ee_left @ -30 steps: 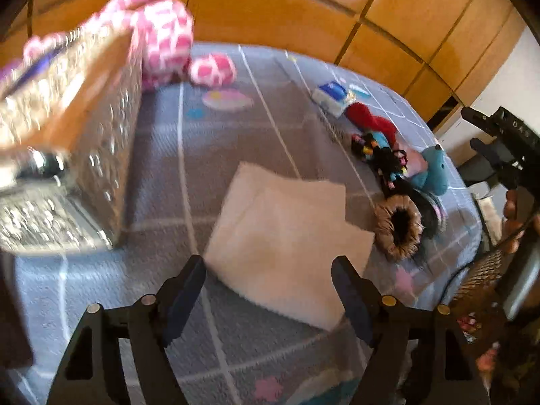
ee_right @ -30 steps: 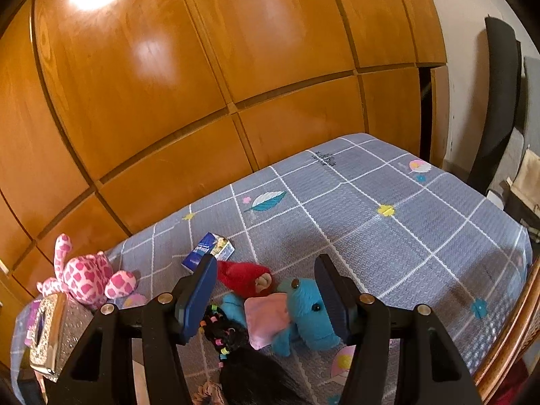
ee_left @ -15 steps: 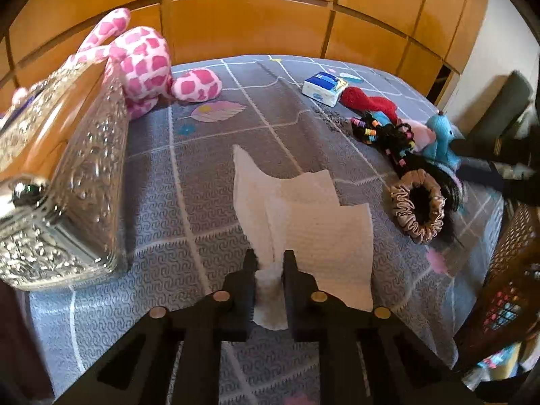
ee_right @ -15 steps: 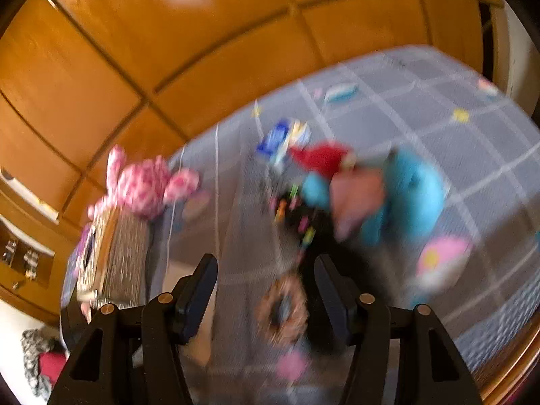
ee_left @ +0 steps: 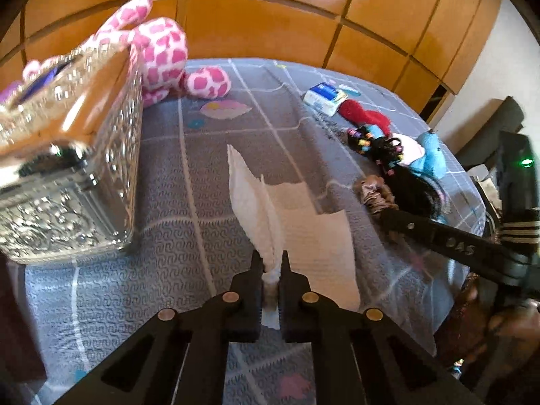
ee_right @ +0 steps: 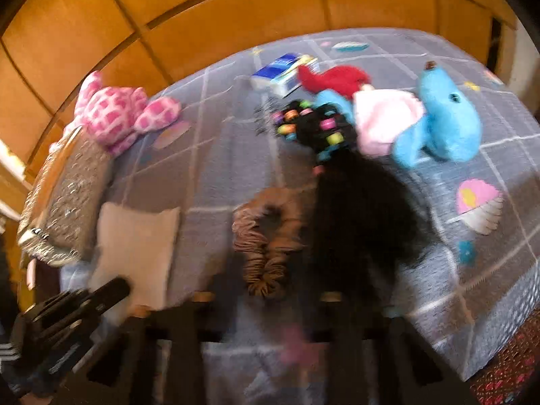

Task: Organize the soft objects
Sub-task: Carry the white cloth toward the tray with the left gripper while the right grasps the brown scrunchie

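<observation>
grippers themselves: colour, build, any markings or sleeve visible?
Both are matte black plastic. The left gripper has flat finger pads on angular cut-out arms, with four brass-coloured round fasteners. The right gripper, seen from the left wrist, is a long black bar with pale embossed lettering; behind it, a dark cuff with pale stripes. No cables visible.

Black tongs (ee_left: 271,270), brass screws

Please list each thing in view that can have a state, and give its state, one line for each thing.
Left gripper: shut on the white cloth.
White folded cloth: near corner pinched and raised, the rest lies on the grey checked bed cover.
Right gripper: blurred, fingers look apart, holding nothing.
Brown pleated scrunchie: lies flat, untouched.
Silver embossed box: whether its lid is shut cannot be told.
Pink spotted plush toy: leans behind the box.
</observation>
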Action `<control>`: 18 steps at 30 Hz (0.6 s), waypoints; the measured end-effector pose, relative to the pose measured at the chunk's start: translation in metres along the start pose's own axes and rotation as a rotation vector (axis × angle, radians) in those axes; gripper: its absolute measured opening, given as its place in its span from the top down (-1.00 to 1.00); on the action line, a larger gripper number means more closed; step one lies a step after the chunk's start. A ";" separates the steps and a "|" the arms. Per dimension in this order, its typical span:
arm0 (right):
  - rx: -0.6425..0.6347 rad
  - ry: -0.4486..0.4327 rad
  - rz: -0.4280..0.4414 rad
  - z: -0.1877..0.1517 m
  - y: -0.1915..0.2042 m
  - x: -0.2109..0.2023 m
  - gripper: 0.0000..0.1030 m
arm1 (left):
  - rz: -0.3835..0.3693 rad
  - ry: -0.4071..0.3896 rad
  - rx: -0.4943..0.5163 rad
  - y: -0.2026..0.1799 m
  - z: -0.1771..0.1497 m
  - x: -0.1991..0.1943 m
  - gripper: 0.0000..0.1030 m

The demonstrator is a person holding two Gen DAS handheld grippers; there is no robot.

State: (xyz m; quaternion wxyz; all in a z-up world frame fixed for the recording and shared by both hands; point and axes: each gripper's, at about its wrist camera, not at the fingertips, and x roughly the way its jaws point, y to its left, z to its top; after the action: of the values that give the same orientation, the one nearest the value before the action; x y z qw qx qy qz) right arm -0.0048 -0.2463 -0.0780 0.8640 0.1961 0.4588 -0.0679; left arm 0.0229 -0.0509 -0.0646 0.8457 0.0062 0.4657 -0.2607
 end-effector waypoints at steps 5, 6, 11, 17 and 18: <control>-0.017 -0.002 0.029 -0.003 -0.006 -0.002 0.63 | -0.025 -0.054 0.016 -0.007 0.010 -0.019 0.87; -0.016 -0.003 0.032 -0.004 -0.007 -0.003 0.63 | -0.030 -0.063 0.018 -0.008 0.014 -0.023 0.87; -0.053 -0.010 0.012 -0.006 -0.003 -0.004 0.60 | -0.039 -0.155 0.001 -0.006 0.043 -0.053 0.87; -0.063 -0.024 0.014 -0.007 -0.003 -0.004 0.60 | 0.029 -0.300 -0.104 0.036 0.084 -0.095 0.87; -0.064 -0.025 0.014 -0.007 -0.003 -0.004 0.60 | 0.046 -0.314 -0.127 0.046 0.089 -0.099 0.87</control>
State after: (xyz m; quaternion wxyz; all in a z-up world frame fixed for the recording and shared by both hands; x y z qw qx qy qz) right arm -0.0133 -0.2467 -0.0790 0.8760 0.1706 0.4483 -0.0497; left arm 0.0704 0.0098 0.0532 0.9125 -0.0774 0.3429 -0.2092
